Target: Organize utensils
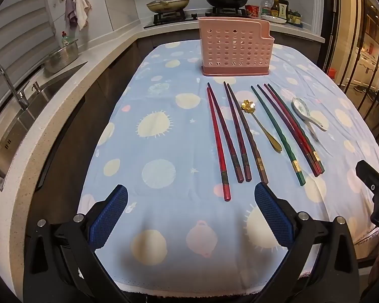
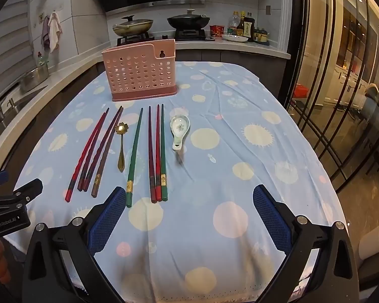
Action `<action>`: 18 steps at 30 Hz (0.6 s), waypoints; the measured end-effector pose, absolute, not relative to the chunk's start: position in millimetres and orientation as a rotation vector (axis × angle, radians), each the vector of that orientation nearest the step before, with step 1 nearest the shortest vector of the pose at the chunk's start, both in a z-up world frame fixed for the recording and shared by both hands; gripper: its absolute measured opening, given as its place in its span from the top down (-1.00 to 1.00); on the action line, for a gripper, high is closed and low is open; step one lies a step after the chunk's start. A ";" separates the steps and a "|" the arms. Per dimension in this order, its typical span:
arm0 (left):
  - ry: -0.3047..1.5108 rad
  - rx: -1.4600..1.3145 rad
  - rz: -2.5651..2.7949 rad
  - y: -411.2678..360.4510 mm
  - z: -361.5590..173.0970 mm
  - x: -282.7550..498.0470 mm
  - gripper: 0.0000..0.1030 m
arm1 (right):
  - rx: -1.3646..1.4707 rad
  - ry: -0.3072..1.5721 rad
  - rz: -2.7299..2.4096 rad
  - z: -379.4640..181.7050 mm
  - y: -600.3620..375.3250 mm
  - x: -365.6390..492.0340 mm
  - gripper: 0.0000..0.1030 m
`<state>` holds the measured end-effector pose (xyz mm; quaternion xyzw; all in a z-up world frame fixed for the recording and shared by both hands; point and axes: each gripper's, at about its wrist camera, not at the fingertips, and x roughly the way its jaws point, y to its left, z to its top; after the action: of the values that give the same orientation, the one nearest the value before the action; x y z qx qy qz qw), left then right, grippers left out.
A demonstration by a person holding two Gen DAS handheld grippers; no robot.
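Observation:
A pink perforated utensil holder (image 1: pixel 235 50) (image 2: pixel 140 73) stands upright at the far end of the table. In front of it lie several red, dark and green chopsticks (image 1: pixel 230 136) (image 2: pixel 156 156) in a row, a gold flower-head spoon (image 1: pixel 261 126) (image 2: pixel 121 144) among them, and a white ceramic spoon (image 1: pixel 307 113) (image 2: pixel 180 131) to their right. My left gripper (image 1: pixel 190 213) is open and empty, just short of the chopstick ends. My right gripper (image 2: pixel 189 213) is open and empty, near the green chopstick's end.
A blue patterned cloth (image 1: pixel 164 151) (image 2: pixel 240 151) covers the table. A counter with a sink (image 1: pixel 20 116) runs along the left. A stove with two pans (image 1: pixel 197 2) sits behind. Glass doors (image 2: pixel 341 75) stand on the right. The other gripper shows at each frame's edge (image 1: pixel 374 184) (image 2: pixel 10 209).

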<state>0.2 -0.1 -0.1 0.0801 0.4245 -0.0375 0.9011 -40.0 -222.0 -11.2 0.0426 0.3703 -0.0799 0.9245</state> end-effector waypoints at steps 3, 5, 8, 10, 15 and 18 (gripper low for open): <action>0.874 0.161 -0.080 0.2 0.0 0.1 -0.86 | 0.087 0.762 -0.163 -10.7 -222.2 -40.6 -0.87; 0.872 0.163 -0.080 0.1 0.1 -0.1 -0.86 | 0.087 0.758 -0.165 -10.0 -222.5 -41.3 -0.87; 0.873 0.164 -0.080 0.1 0.1 -0.1 -0.86 | 0.083 0.755 -0.165 -8.6 -223.1 -41.6 -0.87; 0.871 0.166 -0.080 0.1 0.0 -0.1 -0.86 | 0.084 0.752 -0.165 -1.0 -222.7 -42.4 -0.87; 0.872 0.166 -0.075 1.8 -0.8 0.8 -0.86 | 0.085 0.744 -0.166 -5.6 -221.8 -43.1 -0.87; 0.872 0.167 -0.075 0.8 1.9 2.3 -0.86 | 0.086 0.740 -0.169 -5.8 -223.5 -42.8 -0.87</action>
<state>2.3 0.8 1.9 0.0805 0.4215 -0.0361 0.9025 -42.8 -223.5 -5.8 0.0421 0.3611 -0.0827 0.9279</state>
